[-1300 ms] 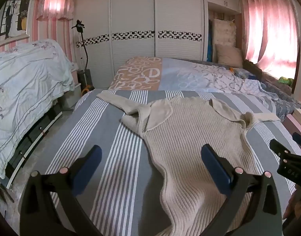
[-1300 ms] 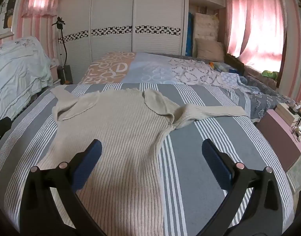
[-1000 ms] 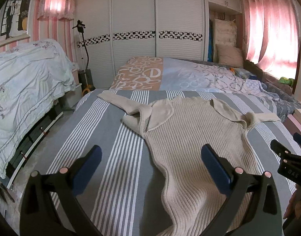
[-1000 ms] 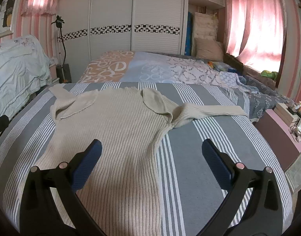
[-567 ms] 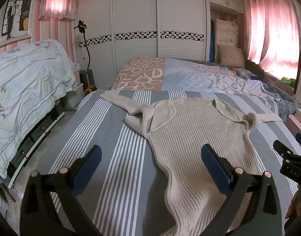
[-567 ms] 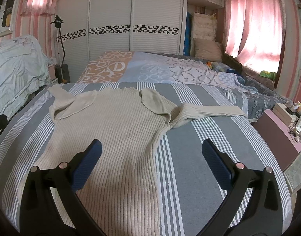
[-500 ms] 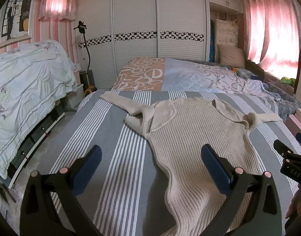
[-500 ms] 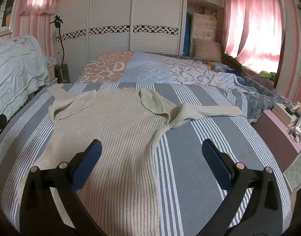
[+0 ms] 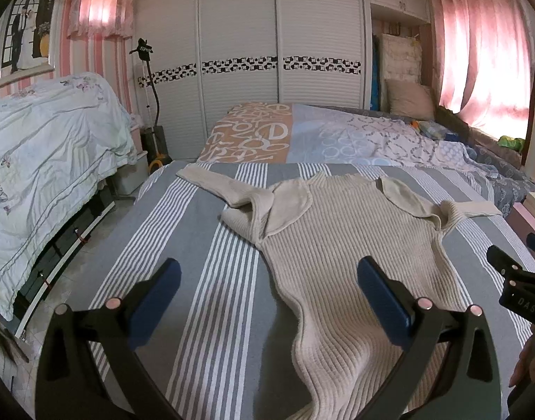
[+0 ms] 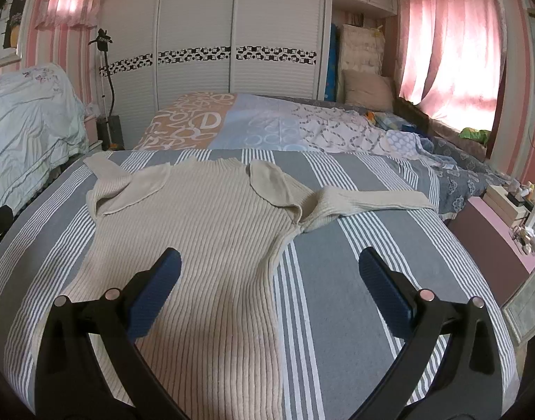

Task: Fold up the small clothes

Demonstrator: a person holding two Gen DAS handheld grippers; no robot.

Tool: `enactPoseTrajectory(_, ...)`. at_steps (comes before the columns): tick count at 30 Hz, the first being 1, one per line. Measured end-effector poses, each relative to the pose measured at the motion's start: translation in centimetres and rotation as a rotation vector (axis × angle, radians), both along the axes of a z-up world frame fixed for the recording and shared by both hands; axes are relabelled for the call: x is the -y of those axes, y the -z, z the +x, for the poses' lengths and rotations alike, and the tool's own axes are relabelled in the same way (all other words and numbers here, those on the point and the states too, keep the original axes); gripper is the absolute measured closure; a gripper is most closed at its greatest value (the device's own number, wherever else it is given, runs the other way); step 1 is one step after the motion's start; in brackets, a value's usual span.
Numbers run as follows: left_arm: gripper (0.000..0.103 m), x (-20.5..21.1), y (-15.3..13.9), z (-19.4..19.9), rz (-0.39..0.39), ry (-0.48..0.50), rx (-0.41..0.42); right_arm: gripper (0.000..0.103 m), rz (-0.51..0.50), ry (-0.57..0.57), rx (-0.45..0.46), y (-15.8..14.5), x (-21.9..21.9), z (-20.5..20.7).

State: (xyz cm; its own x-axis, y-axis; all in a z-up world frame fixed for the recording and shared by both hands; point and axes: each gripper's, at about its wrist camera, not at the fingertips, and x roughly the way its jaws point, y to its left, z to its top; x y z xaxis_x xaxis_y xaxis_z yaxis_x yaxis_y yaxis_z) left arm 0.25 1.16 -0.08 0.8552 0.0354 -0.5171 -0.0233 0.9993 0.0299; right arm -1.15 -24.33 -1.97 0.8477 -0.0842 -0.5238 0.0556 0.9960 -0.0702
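Only right view shows sweater point(image 10: 204, 231) right sleeve w/ cuff, both grippers wide.

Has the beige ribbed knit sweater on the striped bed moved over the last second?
No. The beige ribbed knit sweater lies unchanged against the grey striped bedcover.

A wide bed covered with a grey sheet crossed by bands of thin white stripes point(image 10: 355, 280) carries a beige ribbed knit sweater point(image 10: 204, 238), spread flat with its hem toward the cameras. Beyond the sweater's collar, a patterned quilt with an orange panel of white letters and a pale blue panel of circles point(image 10: 232, 122) lies bunched across the far part of the bed. Right of the sweater, one sleeve stretches straight out over the sheet; left of it, the other sleeve is folded in.
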Motion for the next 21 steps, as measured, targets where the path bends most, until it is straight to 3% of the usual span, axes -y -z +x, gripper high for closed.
enactPoseTrajectory(21, 0.002, -0.04, 0.18, 0.38, -0.003, -0.006, -0.012, 0.003, -0.007, 0.01, -0.016, 0.35, -0.15, 0.3)
